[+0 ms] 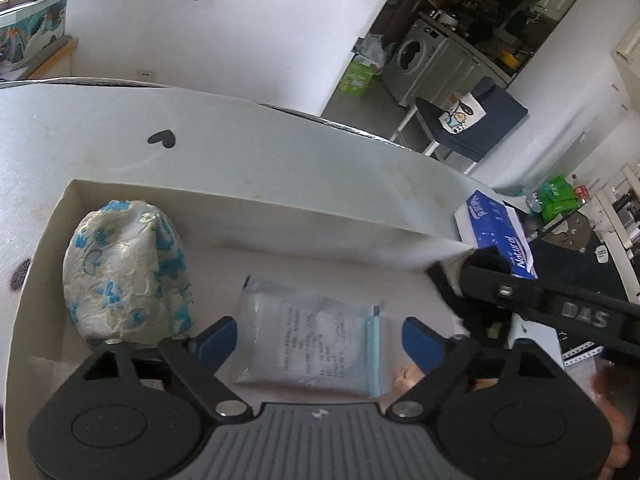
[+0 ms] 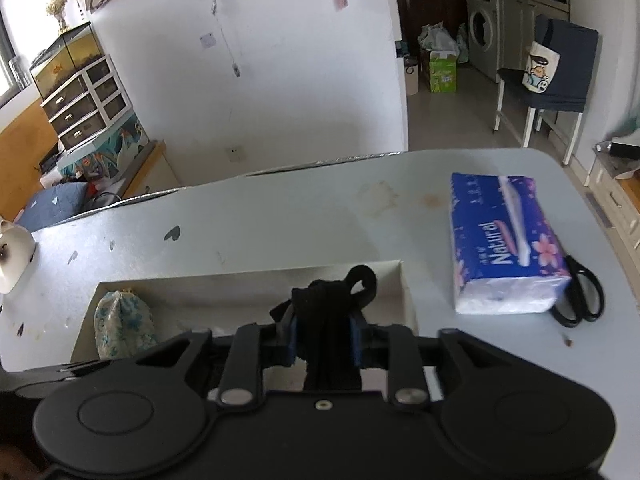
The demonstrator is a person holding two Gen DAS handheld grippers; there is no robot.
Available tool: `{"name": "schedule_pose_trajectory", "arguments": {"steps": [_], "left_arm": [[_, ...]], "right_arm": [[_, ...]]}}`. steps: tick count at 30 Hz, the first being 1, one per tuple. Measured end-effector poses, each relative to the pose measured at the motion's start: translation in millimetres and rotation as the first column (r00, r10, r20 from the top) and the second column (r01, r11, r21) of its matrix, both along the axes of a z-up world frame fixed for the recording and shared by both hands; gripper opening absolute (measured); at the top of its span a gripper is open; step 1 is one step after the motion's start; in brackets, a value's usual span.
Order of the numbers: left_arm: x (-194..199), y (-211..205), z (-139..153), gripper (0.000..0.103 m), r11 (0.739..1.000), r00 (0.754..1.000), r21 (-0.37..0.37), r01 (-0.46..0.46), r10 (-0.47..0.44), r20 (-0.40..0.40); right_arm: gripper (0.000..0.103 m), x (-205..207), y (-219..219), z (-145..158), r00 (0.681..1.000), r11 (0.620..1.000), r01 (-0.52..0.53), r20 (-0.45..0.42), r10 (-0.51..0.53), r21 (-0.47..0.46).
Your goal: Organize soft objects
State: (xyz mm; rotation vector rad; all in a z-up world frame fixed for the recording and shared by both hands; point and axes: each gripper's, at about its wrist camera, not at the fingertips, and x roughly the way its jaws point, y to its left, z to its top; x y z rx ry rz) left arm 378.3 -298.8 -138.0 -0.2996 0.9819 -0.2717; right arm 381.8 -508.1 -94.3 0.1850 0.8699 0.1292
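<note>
A black sock (image 2: 334,312) is clenched by the right gripper (image 2: 325,340) over the white box (image 1: 248,200); the left gripper (image 1: 318,338) is released above a plastic pouch (image 1: 308,350). Lowering and release seem needed next.

This is a lived-in home. A grey front-loading washing machine (image 2: 482,32) stands in a side room at one o'clock, under a counter crowded with dark kitchen things. At nine o'clock a glass fish tank (image 2: 68,58) sits on a white chest of small drawers (image 2: 86,104). A navy-covered chair with white legs (image 2: 550,76) carries a cartoon-printed tote bag (image 2: 538,68). The pale grey bench (image 2: 280,212) holds a blue soft pack of tissues (image 2: 504,240) and black-handled scissors (image 2: 584,292).
</note>
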Motion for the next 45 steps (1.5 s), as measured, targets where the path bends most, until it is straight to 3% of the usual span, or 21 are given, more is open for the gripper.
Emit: {"name": "schedule_pose_trajectory", "arguments": {"steps": [2,4,5,14,24,36,45], "left_arm": [[-0.6,-0.7,1.1,0.101,1.000,1.000,-0.003,0.011,-0.011,0.003],[-4.0,-1.1,3.8,0.101,1.000,1.000,0.004,0.023,-0.023,0.017],[-4.8,-2.7,5.3,0.102,0.999,0.999,0.009,0.031,-0.031,0.022],[-16.6,-8.9,19.2,0.103,0.996,0.996,0.037,0.080,-0.081,0.037],[-43.4,-5.5,55.2,0.103,0.995,0.991,0.059,0.083,-0.089,0.101],[-99.4,18.8,110.8,0.103,0.994,0.973,0.105,0.028,-0.051,0.226],[-154.0,49.4,130.6,0.103,0.987,0.950,0.162,0.003,-0.054,0.308]], "right_arm": [[0.053,0.9,3.2,-0.4,1.000,1.000,0.001,0.006,-0.001,-0.008],[0.066,-1.1,3.7,2.2,1.000,1.000,0.008,0.029,-0.008,-0.018],[0.068,-2.4,3.6,4.1,0.999,1.000,0.009,0.035,-0.009,-0.021],[0.079,-20.1,-8.3,13.0,0.999,0.999,0.039,0.033,-0.039,-0.017],[0.083,-57.3,-12.5,44.6,0.994,1.000,0.027,0.102,-0.027,0.001],[0.086,-111.7,1.6,85.1,0.979,1.000,-0.027,0.201,0.026,0.005],[0.092,-175.7,20.3,101.5,0.967,0.999,-0.024,0.254,0.029,-0.026]]}}
